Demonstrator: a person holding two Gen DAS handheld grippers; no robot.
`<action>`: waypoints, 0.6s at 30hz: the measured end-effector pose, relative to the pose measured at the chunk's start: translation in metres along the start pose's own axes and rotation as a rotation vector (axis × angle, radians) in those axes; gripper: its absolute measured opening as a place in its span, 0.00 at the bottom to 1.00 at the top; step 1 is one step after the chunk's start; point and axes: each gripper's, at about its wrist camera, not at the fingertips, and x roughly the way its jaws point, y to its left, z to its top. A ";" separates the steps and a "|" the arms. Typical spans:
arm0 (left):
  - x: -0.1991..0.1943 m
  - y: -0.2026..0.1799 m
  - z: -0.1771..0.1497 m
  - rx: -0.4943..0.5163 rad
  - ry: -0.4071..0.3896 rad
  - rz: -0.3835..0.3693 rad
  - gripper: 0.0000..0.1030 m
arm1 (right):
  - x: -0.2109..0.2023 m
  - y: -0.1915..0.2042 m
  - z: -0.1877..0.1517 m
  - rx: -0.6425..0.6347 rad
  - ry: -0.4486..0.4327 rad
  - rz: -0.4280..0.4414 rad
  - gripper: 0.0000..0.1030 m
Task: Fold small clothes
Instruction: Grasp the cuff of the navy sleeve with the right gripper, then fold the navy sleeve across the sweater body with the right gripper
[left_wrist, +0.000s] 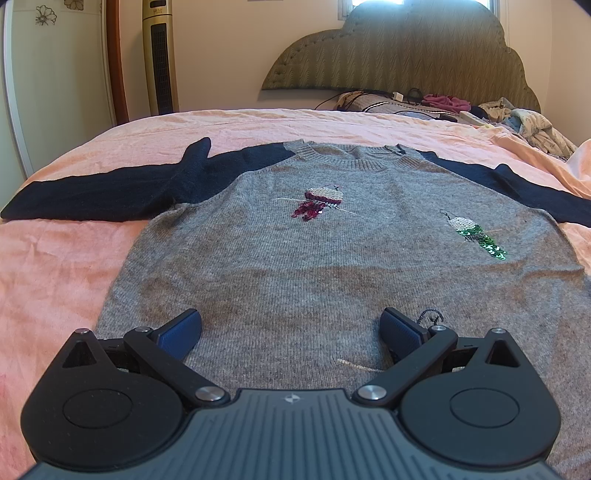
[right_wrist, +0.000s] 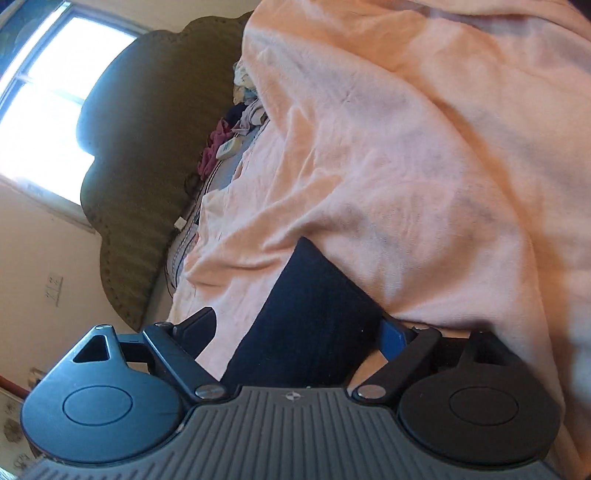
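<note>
Sweater: grey knit, navy sleeves, flat face-up on pink bedsheet, collar at 12 o'clock.
Handling: soft, light, limp; sags and stretches if lifted by one point; sequin birds may snag.
Left gripper: spread wide, over hem, pinching nothing.
Right gripper: rolled sideways, part spread, navy sleeve between fingers; pinch unclear.
Hold: sleeve cuff, hem corners, shoulders.

Nothing really readable here. The tower fan, far off to the upper left of the left gripper, has a small label strip at its top, but it's too tiny to make out. Each gripper body carries a little four-point star emblem, no letters or numbers with it.
</note>
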 end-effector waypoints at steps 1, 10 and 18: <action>0.000 0.000 0.000 0.000 0.000 0.000 1.00 | 0.006 -0.001 0.001 -0.004 0.015 -0.025 0.31; 0.000 0.001 0.001 -0.009 -0.003 -0.006 1.00 | -0.006 0.066 -0.046 -0.130 0.010 0.147 0.14; 0.000 0.000 0.001 -0.011 -0.003 -0.008 1.00 | 0.031 0.225 -0.233 -0.423 0.386 0.484 0.14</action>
